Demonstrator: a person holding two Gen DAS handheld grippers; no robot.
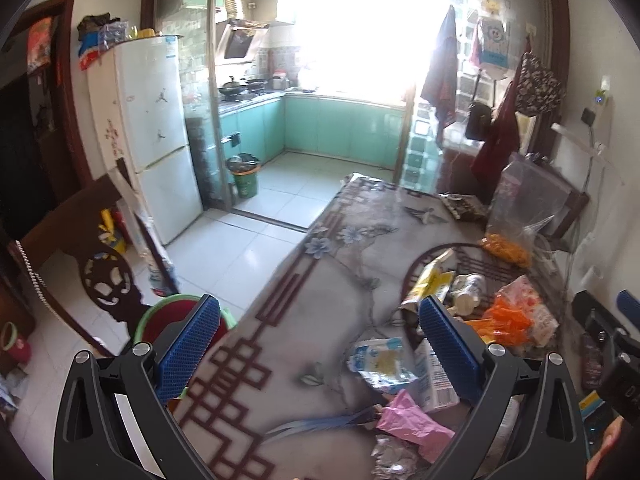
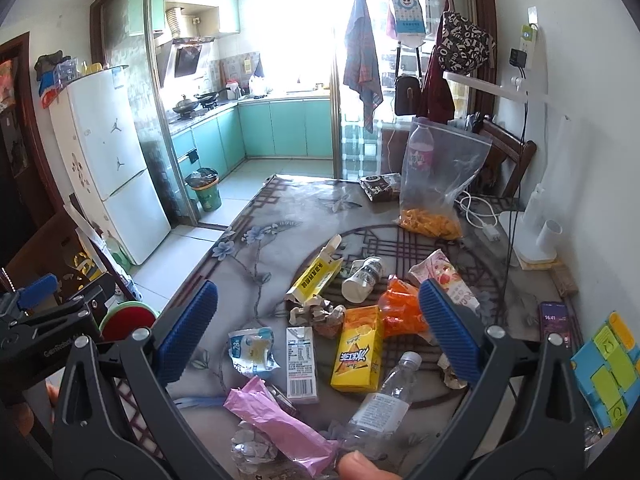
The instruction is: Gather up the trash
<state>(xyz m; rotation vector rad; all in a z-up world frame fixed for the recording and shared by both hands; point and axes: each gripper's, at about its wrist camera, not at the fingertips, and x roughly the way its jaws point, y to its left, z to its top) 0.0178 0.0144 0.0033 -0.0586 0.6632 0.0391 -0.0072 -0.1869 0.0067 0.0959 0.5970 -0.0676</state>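
The trash lies scattered across the middle of the table: a yellow drink carton at centre, a clear bottle at its five o'clock, a pink wrapper at seven. The right gripper hangs over the heap, fingers spread and empty, probably choosing. The left gripper is likewise released, above the table's edge.

a home: dining table beside a kitchen with fridge, stove, teal cabinets.
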